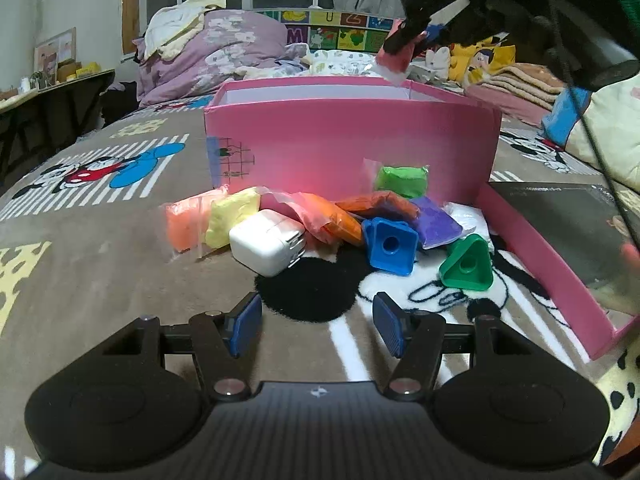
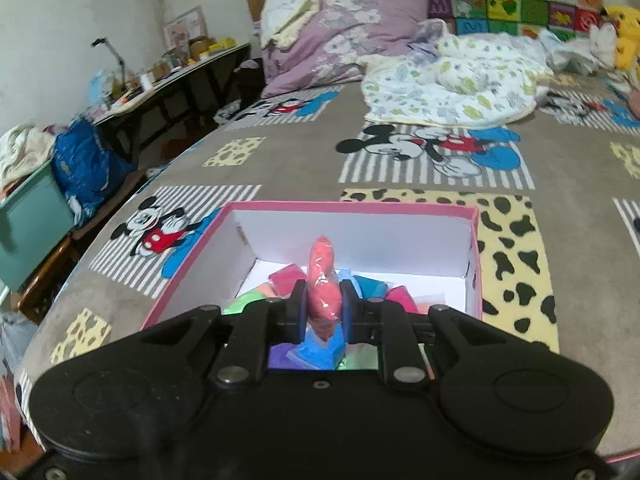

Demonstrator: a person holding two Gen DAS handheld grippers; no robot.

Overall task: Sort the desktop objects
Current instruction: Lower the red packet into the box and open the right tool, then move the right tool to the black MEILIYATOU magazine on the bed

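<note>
The right hand-held gripper (image 2: 323, 312) is held above the pink box (image 2: 475, 256), clenched on a red clay packet (image 2: 325, 280). The left hand-held gripper (image 1: 317, 322) is held low over the bed (image 1: 100, 240), released, pointed at what appears to be a charger (image 1: 266, 247).

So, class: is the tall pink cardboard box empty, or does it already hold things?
Not empty: the pink cardboard box holds several coloured clay packets on its white floor.

Home bedroom: bed with brown cartoon-mouse blanket (image 2: 304, 160), crumpled lilac floral duvet (image 2: 352, 32) at its head, yellow plush toys (image 2: 624, 36) nearby.
</note>
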